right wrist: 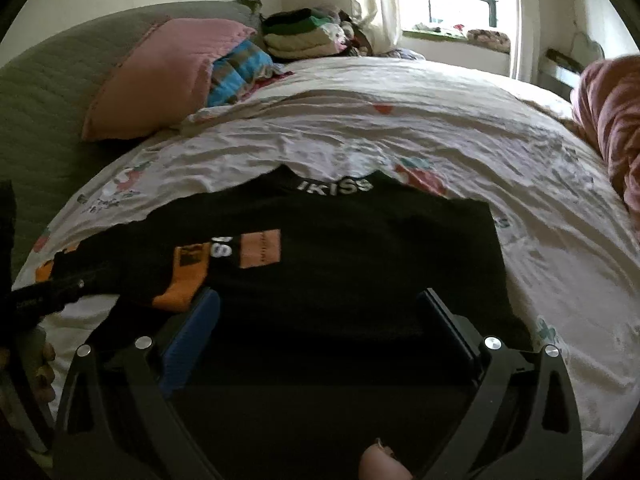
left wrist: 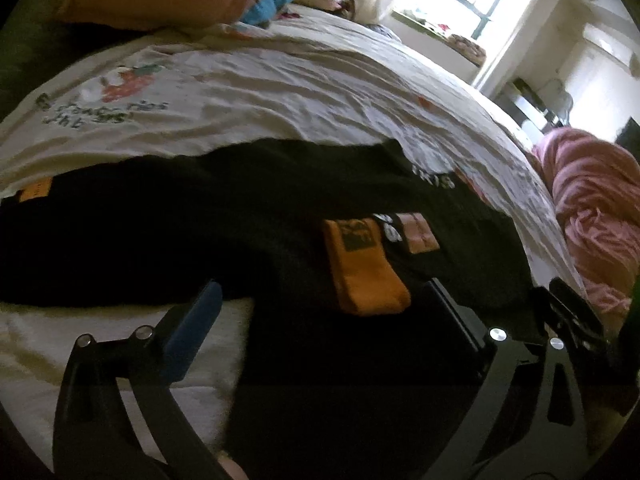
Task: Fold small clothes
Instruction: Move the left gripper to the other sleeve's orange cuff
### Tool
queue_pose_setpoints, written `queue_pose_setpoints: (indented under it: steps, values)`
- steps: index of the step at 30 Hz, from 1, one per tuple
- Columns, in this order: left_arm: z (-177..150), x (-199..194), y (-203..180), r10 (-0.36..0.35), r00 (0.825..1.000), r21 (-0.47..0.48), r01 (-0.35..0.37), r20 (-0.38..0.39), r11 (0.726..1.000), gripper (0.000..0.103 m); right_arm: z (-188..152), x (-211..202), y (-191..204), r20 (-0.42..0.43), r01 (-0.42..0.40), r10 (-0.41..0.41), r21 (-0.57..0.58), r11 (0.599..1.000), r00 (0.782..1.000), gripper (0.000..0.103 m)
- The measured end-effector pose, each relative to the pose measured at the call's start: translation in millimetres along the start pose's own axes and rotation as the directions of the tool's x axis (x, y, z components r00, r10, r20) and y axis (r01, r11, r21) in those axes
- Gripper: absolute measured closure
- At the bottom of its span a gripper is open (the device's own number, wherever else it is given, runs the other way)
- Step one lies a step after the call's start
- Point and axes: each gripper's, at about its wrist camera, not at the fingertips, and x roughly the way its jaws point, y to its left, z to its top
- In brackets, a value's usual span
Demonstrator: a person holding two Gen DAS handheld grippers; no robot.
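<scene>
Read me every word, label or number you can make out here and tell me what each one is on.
"IKISS": white letters at the collar of the black garment.
"SS": white letters beside the pink patch on the folded sleeve; only part shows.
Green writing on the bedsheet: too blurred to read.
Print on the orange cuff: too blurred to read.

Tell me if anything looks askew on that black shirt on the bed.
Only one thing: the orange-cuffed sleeve lies folded across the black shirt at a slant, its cuff poking past the near hem. The bedsheet underneath is wrinkled. Nothing looks damaged.
</scene>
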Motion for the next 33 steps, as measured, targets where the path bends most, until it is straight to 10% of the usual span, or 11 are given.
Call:
queue_pose_setpoints:
  steps: [33]
  values:
    - [14, -55, 127, 0.302, 0.95, -0.282, -0.268, 0.083, 0.921, 0.01, 26, 3, 151, 0.002, -0.224, 0.231, -0.245, 0.943, 0.973, 0.005]
